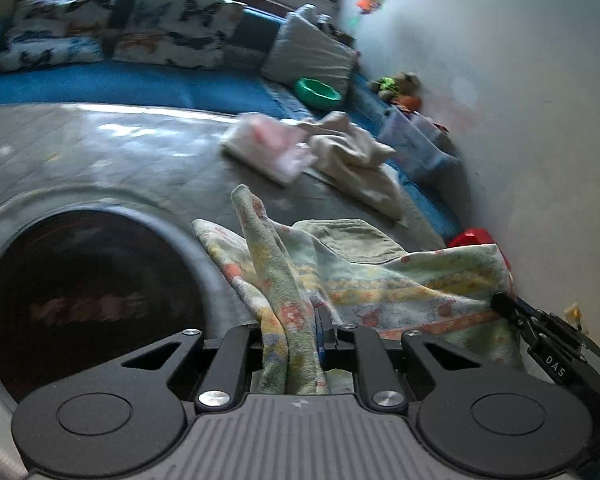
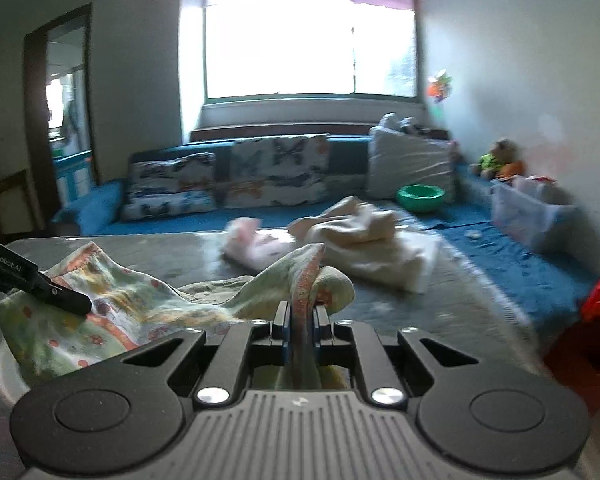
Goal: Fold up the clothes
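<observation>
— Where was the cloth they were folding?

— The pale green terry towel printed with orange and yellow flowers [image 1: 384, 284] hung stretched between the two claws, above the near edge of the grey quilted mat [image 1: 112, 148]. In the right wrist view the same towel [image 2: 112, 304] sagged in the middle, with one orange-trimmed corner standing up.

— And the claws?

— The left gripper [image 1: 300, 328] was clamped on a bunched fold of the towel, which ran straight through its closed jaws and back over the body. The right gripper [image 2: 300, 320] was pinched tight on the orange hem in the same way. Each showed in the other's camera: the right gripper's black tip [image 1: 504, 304] bit the towel's far right edge, the left one [image 2: 66, 298] the left edge.

— What lay round it?

— Under the left end was a round dark brown basin with a grey rim [image 1: 88, 304]. Farther off on the mat lay a folded pink-and-white cloth [image 1: 268, 148], and just to its right a rumpled cream garment [image 1: 356, 164], the two touching. Beyond them a green plastic bowl [image 1: 318, 92] sat on the blue cushioned bench [image 1: 120, 84], near a grey cushion [image 1: 312, 52]. Two butterfly-print cushions [image 1: 112, 28] leaned at the far side, and a red plastic stool [image 2: 592, 332] stood at the near right.
</observation>
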`<control>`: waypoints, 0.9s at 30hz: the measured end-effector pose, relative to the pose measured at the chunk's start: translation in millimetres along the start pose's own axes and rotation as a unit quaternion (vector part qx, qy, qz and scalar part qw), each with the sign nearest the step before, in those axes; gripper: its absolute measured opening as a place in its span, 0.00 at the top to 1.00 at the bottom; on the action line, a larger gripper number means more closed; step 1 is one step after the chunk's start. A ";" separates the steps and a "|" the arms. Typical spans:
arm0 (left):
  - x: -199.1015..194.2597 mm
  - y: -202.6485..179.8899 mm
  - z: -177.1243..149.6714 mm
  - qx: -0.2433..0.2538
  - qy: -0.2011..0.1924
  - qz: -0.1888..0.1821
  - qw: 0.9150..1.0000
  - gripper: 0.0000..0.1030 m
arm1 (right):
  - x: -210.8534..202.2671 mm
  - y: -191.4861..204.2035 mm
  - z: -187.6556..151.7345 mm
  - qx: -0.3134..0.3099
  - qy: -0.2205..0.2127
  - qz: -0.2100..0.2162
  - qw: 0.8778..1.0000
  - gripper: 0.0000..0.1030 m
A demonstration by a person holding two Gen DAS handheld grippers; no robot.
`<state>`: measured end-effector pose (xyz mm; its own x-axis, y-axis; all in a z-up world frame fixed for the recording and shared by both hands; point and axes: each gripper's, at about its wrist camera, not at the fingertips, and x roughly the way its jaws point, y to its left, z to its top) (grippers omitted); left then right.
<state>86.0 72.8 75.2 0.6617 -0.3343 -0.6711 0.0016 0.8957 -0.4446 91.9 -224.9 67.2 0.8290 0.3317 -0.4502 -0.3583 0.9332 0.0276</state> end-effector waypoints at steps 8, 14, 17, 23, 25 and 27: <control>45.9 -39.5 1.3 0.040 0.024 -0.024 0.999 0.86 | -3.7 -42.7 -10.3 0.022 0.004 -0.051 0.998 0.91; 71.7 -51.0 -3.9 0.053 0.048 -0.025 0.997 0.86 | -2.5 -61.0 -22.8 0.036 0.013 -0.070 0.997 0.91; 79.6 -53.3 -7.3 0.060 0.054 -0.025 0.996 0.86 | -7.6 -64.3 -29.6 0.041 0.016 -0.076 0.996 0.91; 86.1 -57.7 -11.5 0.068 0.061 -0.035 0.995 0.86 | -12.5 -68.3 -34.2 0.043 0.018 -0.084 0.995 0.91; 89.7 -59.7 -13.3 0.075 0.065 -0.031 0.995 0.85 | -13.1 -69.6 -36.1 0.048 0.018 -0.086 0.995 0.91; 92.8 -59.4 -16.7 0.076 0.071 -0.028 0.994 0.84 | -13.1 -71.6 -40.4 0.051 0.023 -0.087 0.995 0.91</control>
<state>134.7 -16.3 29.4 0.5444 -0.4126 -0.7303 0.1549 0.9051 -0.3959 89.4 -301.7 35.1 0.8537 0.1590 -0.4959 -0.1632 0.9860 0.0353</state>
